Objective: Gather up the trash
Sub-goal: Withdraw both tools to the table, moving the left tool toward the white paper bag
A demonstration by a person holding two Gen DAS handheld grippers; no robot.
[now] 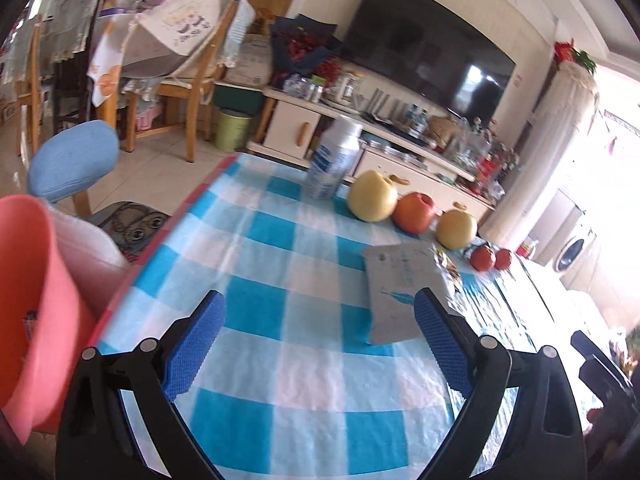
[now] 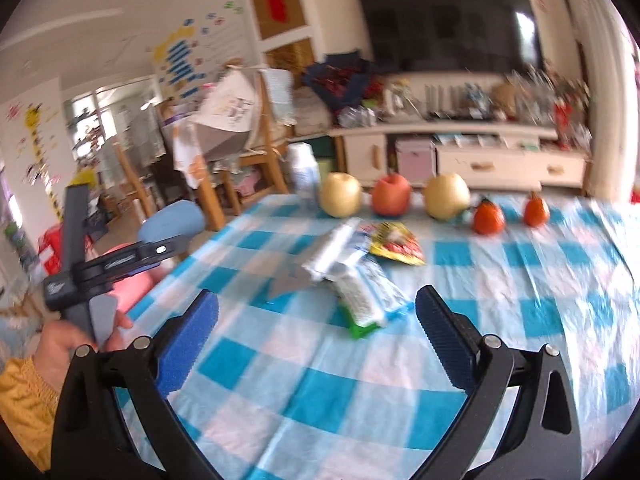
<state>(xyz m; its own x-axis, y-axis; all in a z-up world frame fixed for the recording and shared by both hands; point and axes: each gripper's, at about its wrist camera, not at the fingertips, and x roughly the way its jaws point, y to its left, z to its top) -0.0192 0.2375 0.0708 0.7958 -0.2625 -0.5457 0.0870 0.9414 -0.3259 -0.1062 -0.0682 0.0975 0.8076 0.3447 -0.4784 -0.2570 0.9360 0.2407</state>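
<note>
Empty wrappers lie on the blue-checked tablecloth point(image 2: 320, 380): a silver and white packet point(image 2: 340, 248), a white and green one point(image 2: 366, 300) and a yellow snack bag point(image 2: 396, 244). In the left wrist view the silver packet point(image 1: 400, 284) lies just ahead of my left gripper point(image 1: 320, 312), which is open and empty. A pink bin point(image 1: 36, 300) stands off the table's left edge. My right gripper point(image 2: 318, 312) is open and empty, just short of the wrappers.
Two yellow pears point(image 2: 340, 194), an apple point(image 2: 392, 196) and two small orange fruits point(image 2: 488, 218) line the far edge, with a white bottle point(image 1: 332, 156) at the far left. A blue stool point(image 1: 72, 164) and wooden chairs stand on the left. A TV cabinet point(image 2: 480, 148) is behind.
</note>
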